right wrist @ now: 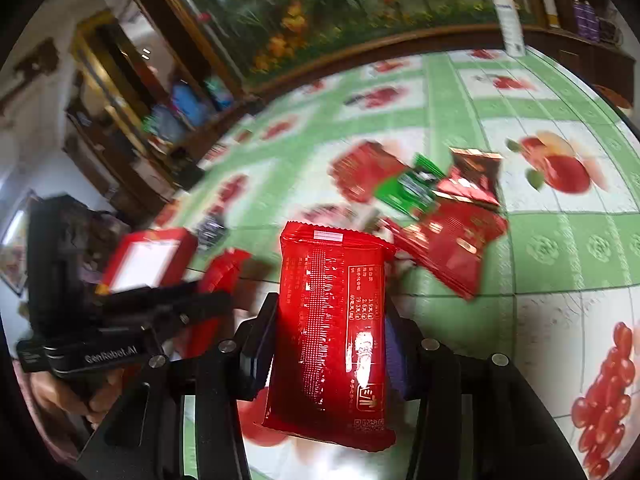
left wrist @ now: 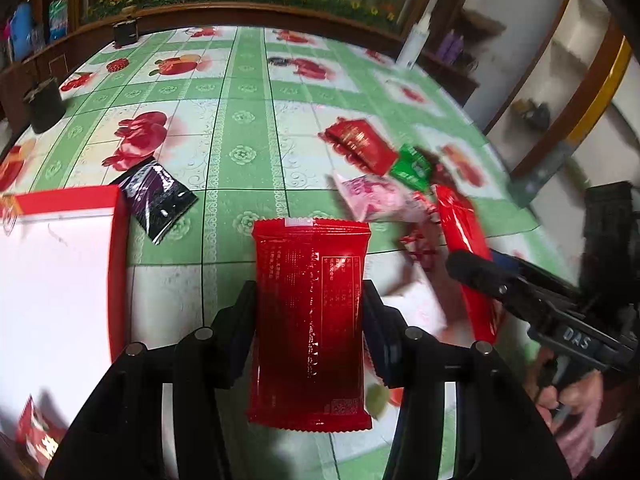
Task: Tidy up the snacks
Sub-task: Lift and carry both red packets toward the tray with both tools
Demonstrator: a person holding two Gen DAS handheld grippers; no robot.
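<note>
My left gripper (left wrist: 310,292) is shut on a red snack packet (left wrist: 310,320), held upright above the fruit-print tablecloth (left wrist: 240,120). To its left stands a red box with a white inside (left wrist: 60,272), and a black packet (left wrist: 156,196) lies by the box's corner. My right gripper (right wrist: 332,308) is shut on another red packet (right wrist: 332,320). Beyond it lies a loose pile: red packets (right wrist: 452,240), a green one (right wrist: 412,188) and a brown-red one (right wrist: 472,176). The left wrist view also shows a pink packet (left wrist: 376,196) in that pile and the right gripper (left wrist: 480,268) at the right.
Two dark containers (left wrist: 46,106) (left wrist: 126,32) sit near the table's far left edge. A white bottle (right wrist: 508,20) stands at the far right edge against a wooden ledge. A small red packet (left wrist: 36,436) lies in the box's near corner.
</note>
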